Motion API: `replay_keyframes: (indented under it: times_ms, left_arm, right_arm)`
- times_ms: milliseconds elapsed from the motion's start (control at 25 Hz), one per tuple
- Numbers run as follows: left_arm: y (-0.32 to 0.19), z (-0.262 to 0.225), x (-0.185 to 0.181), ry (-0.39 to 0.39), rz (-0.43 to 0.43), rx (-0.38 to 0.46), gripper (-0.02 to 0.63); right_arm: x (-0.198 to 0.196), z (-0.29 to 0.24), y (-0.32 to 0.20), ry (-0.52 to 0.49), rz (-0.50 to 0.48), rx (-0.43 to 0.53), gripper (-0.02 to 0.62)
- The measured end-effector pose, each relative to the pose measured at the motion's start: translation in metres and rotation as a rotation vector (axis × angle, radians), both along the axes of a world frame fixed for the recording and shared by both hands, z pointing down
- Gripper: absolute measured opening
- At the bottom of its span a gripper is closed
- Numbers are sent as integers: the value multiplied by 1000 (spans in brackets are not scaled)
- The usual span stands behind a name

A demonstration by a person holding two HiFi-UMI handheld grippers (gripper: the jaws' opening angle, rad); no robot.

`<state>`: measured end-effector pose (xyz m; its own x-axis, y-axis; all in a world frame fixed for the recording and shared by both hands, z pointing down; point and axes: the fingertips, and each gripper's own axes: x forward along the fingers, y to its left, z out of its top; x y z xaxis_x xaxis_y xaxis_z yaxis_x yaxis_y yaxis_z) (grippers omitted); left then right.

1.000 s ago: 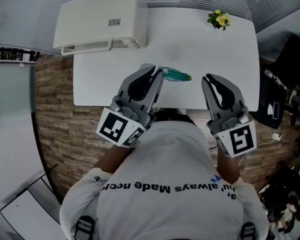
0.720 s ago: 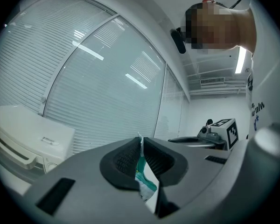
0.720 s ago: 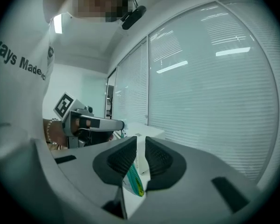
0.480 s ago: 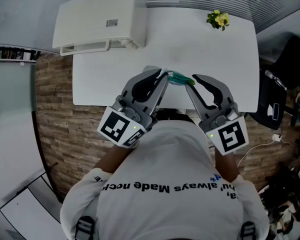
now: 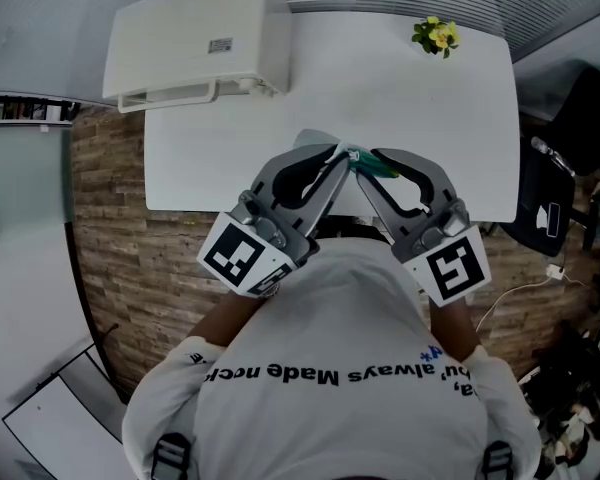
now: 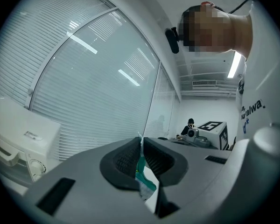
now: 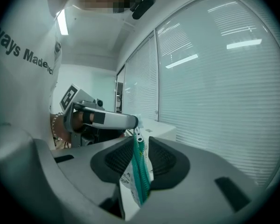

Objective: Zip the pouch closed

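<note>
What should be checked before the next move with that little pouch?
1. Hold by left gripper on pouch: ok, clamped.
2. Hold by right gripper on zipper: not ok; its jaws are opening, and the zipper sits between them unpressed.
3. Sight of zipper pull at the right gripper's tips: ok.
4. Zipper fully closed: cannot tell.

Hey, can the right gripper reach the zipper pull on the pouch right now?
Probably yes. The zipper pull sits just past the right gripper, whose jaws are opening with the pouch between them, and nothing blocks it. The left gripper clamps the pouch's far end.
</note>
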<state>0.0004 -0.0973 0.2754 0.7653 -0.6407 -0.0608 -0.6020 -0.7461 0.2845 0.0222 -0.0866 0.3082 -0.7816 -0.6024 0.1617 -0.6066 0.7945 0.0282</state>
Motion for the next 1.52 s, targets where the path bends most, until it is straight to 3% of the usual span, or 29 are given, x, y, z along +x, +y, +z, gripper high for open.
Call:
replay_keyframes:
  times_ms: [400,1160,1520]
  left_arm:
    - [5,2,11,-4,89,1,44]
    - [-1,7,-2,-24,71,-17,41]
    - [0,7,-3,-34,65,-12,41]
  right_arm:
    - [-6,3,0,5,-52,-9,96]
    - [-10,-4,1,-61,-80,-29,55]
    - [-1,10,12,-188,-175,-201,57]
